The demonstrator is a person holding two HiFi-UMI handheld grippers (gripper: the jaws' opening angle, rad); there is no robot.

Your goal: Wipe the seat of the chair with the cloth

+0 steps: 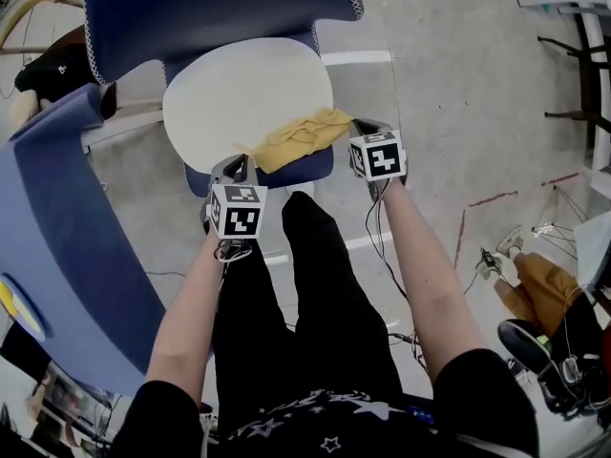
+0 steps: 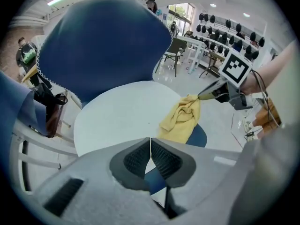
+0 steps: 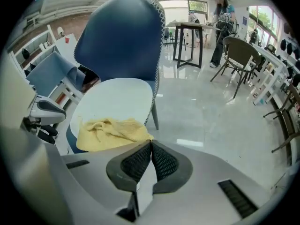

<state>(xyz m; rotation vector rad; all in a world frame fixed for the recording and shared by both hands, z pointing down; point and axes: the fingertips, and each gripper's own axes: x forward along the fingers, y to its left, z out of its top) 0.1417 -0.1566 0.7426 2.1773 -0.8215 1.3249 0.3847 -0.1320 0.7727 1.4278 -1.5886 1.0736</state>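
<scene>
While the yellow cloth (image 1: 301, 136) lies crumpled along the front right edge of the white seat (image 1: 239, 89) of the chair (image 1: 210, 12), one fold droops over the rim and most of the seat surface shows bare.

Right tongs (image 3: 151, 143): the jaws are pressed together. The near corner of the cloth runs to a point exactly at their tips, so they are judged to be pinching that corner, though no fabric can be seen between the pads themselves. In the left gripper view the same tips meet the raised end of the cloth.

Left tongs (image 2: 150, 139): the jaws are fully closed with nothing between them. They hover just off the front left rim of the seat, apart from the cloth.

Step in hand: the wipe appears to be under way or about to begin, with the cloth held at one end near the front edge. How much of the seat is already wiped cannot be told.

Next move, as a judgement: the right tongs should press the cloth flat and drag it across the bare white area toward the backrest side, keeping the grip firm so the corner does not slip out. The drooping fold should first be drawn up onto the seat so the cloth does not slide off to the floor.
</scene>
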